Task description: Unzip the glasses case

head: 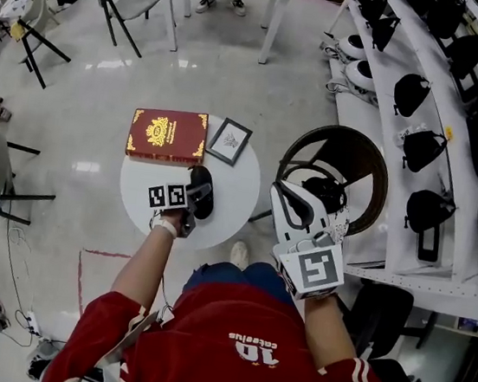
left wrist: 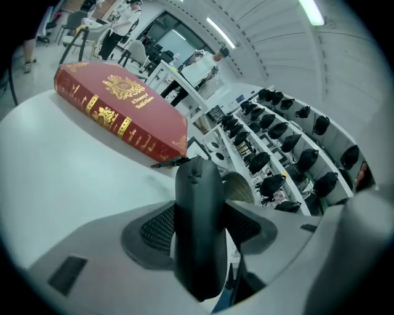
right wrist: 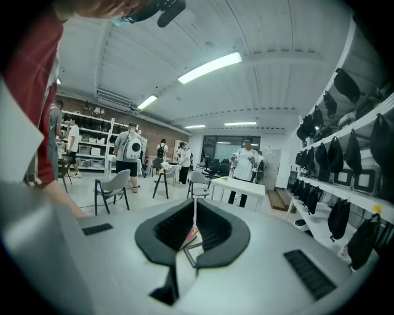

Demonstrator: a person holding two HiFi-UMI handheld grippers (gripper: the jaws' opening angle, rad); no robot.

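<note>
The left gripper's [left wrist: 203,215] 2 jaws clasp the black glasses case [left wrist: 196,184] between their pads, at the lower centre of the left gripper view. In the head view the case sits over the round white table [head: 148,187], left of centre, with a red book [head: 167,134] and a small framed picture [head: 229,141] just above it. The right gripper [right wrist: 194,206], right of the table, has its jaws pressed together on nothing.

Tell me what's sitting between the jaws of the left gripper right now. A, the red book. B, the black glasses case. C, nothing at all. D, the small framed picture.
B: in the left gripper view the black glasses case stands between the pads of the left gripper, which press on its two sides, while the red book lies farther off on the table.
</note>
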